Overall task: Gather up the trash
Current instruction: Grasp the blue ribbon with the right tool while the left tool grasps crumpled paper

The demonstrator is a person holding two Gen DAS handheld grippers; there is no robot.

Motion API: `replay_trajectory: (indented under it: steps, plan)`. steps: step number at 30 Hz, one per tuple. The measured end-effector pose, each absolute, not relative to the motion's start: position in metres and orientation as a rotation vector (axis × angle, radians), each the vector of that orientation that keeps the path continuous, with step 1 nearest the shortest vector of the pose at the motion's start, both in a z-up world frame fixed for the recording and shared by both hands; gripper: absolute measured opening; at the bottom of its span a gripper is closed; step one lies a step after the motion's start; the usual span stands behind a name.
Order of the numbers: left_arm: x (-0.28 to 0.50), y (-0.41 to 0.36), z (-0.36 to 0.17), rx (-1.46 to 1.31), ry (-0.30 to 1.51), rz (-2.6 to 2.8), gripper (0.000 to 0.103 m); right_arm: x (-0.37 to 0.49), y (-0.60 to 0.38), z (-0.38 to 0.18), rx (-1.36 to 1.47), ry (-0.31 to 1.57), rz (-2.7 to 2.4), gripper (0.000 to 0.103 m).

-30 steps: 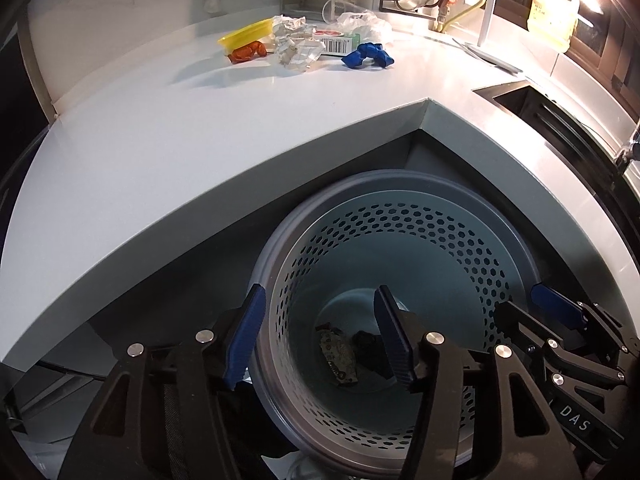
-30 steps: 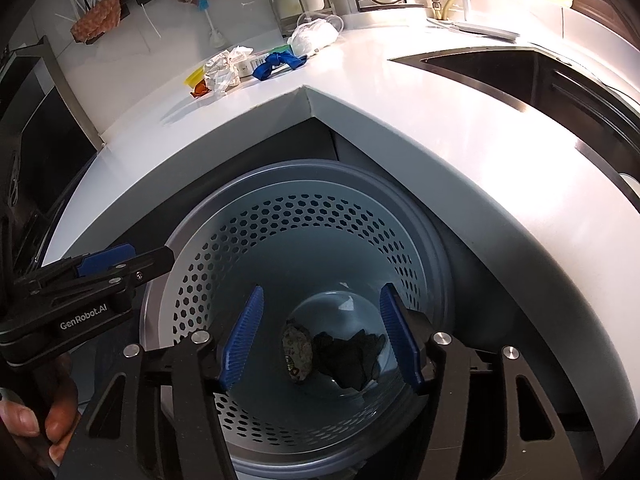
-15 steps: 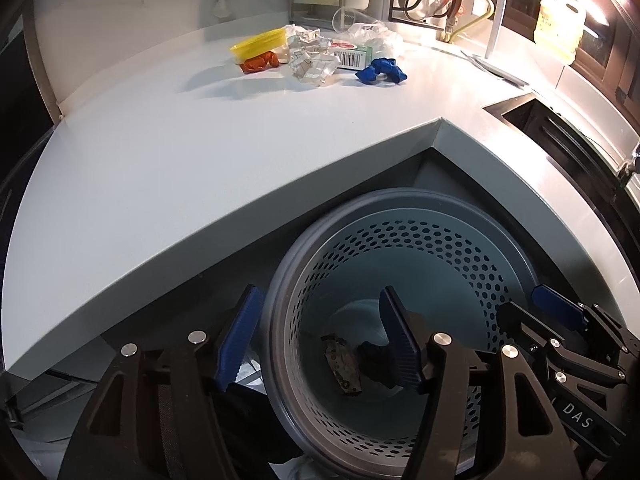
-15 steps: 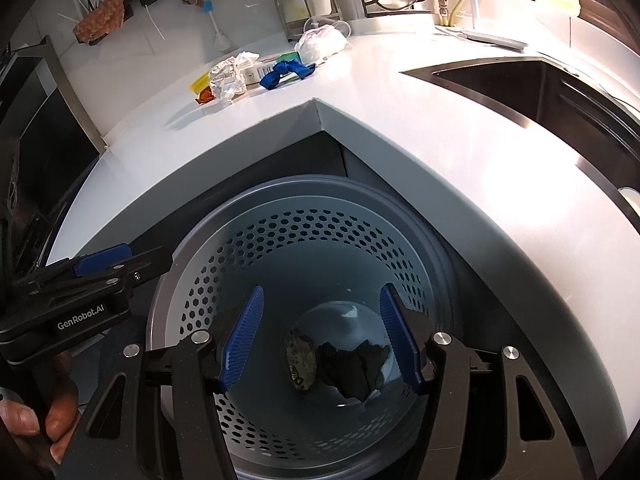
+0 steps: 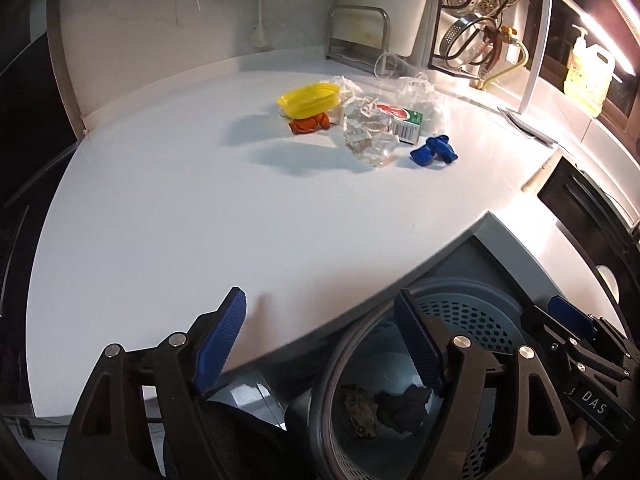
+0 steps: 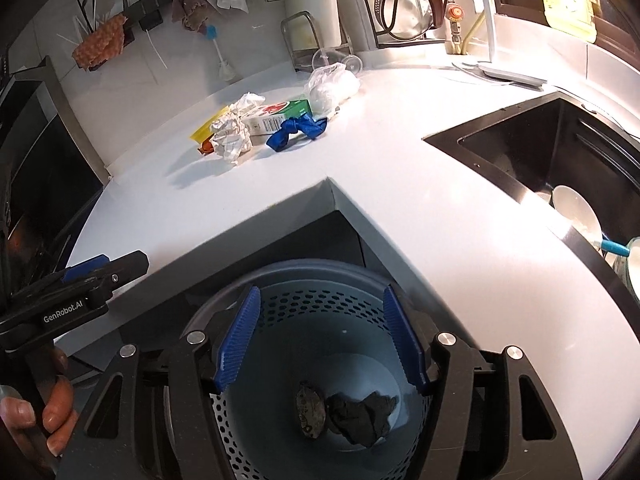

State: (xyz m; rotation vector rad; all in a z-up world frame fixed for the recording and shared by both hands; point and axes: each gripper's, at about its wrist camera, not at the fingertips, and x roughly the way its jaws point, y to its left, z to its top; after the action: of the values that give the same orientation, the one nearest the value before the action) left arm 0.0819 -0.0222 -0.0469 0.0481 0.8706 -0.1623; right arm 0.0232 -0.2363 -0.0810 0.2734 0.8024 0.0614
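Note:
A grey perforated trash bin [image 6: 304, 280] stands below the counter corner; it also shows in the left wrist view [image 5: 472, 312]. Inside lie a dark crumpled piece [image 6: 362, 412] and a brownish scrap [image 6: 307, 410]. On the white counter [image 5: 200, 208] sits a trash pile: yellow lid [image 5: 310, 99], orange wrapper [image 5: 309, 124], crumpled paper [image 5: 366, 130], green carton [image 5: 400, 118], blue wrapper [image 5: 434, 152], clear plastic bag [image 5: 420, 98]. My left gripper [image 5: 320, 344] is open and empty over the counter edge. My right gripper [image 6: 322, 340] is open and empty above the bin.
A black sink [image 6: 552, 160] with a white bowl [image 6: 576, 208] lies to the right. A dish rack with pans [image 6: 404, 0] and a metal stand [image 6: 300, 40] line the back wall. A soap bottle [image 5: 588, 76] stands far right.
Both grippers have risen and tilted up from the bin toward the counter. The left one has shifted left over the counter edge. The trash pile looks nearer. Both stay open.

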Motion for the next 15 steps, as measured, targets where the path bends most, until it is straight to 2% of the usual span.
replay_trajectory:
  steps: [15]
  plan:
    - [0.137, -0.012, -0.034, 0.009, 0.833, -0.112, 0.078, 0.095, -0.238, -0.064, 0.211, 0.777, 0.071, 0.063]
